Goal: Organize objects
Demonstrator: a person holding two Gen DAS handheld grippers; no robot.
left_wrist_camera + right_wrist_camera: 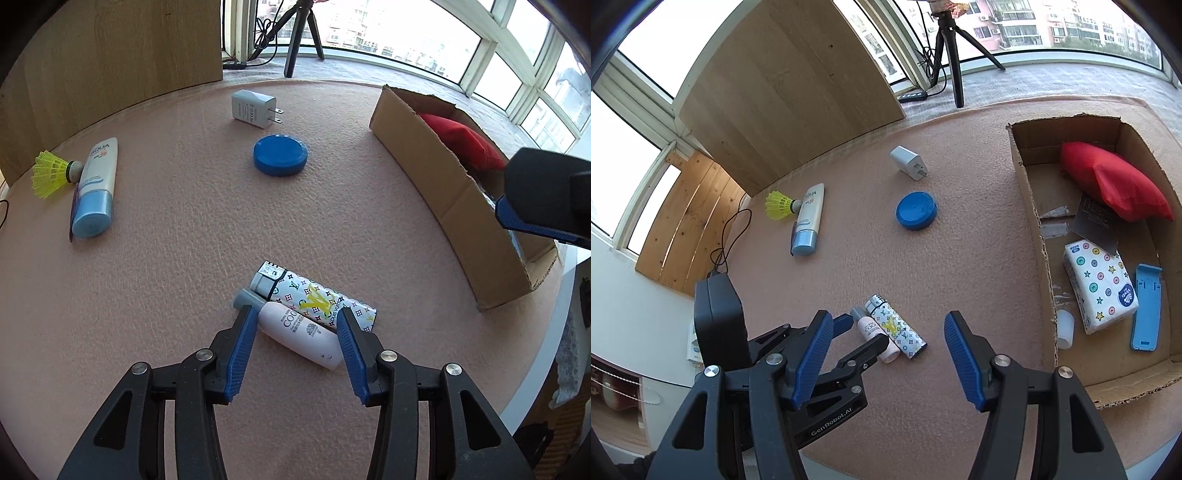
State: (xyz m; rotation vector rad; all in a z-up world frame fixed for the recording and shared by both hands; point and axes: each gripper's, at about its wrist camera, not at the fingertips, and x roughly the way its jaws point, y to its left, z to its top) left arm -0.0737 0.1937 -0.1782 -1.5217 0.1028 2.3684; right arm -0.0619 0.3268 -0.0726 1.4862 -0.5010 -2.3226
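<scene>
My left gripper (297, 319) is open, its fingers on either side of a small white bottle (295, 330) that lies beside a patterned lighter (314, 301) on the pink mat. Both lie in the right wrist view too, the bottle (875, 334) and the lighter (897, 328), with the left gripper (864, 332) reaching them. My right gripper (888, 330) is open and empty, held above the mat. A cardboard box (1034, 206) at the right holds a red pouch (1108, 181), a tissue pack (1100, 284) and a blue stand (1145, 306).
On the mat lie a blue round lid (280, 155), a white charger (253, 109), a sunscreen tube (96, 188) and a yellow shuttlecock (51, 171). A wooden board (790, 92) stands at the back. A tripod (951, 48) stands on the windowsill.
</scene>
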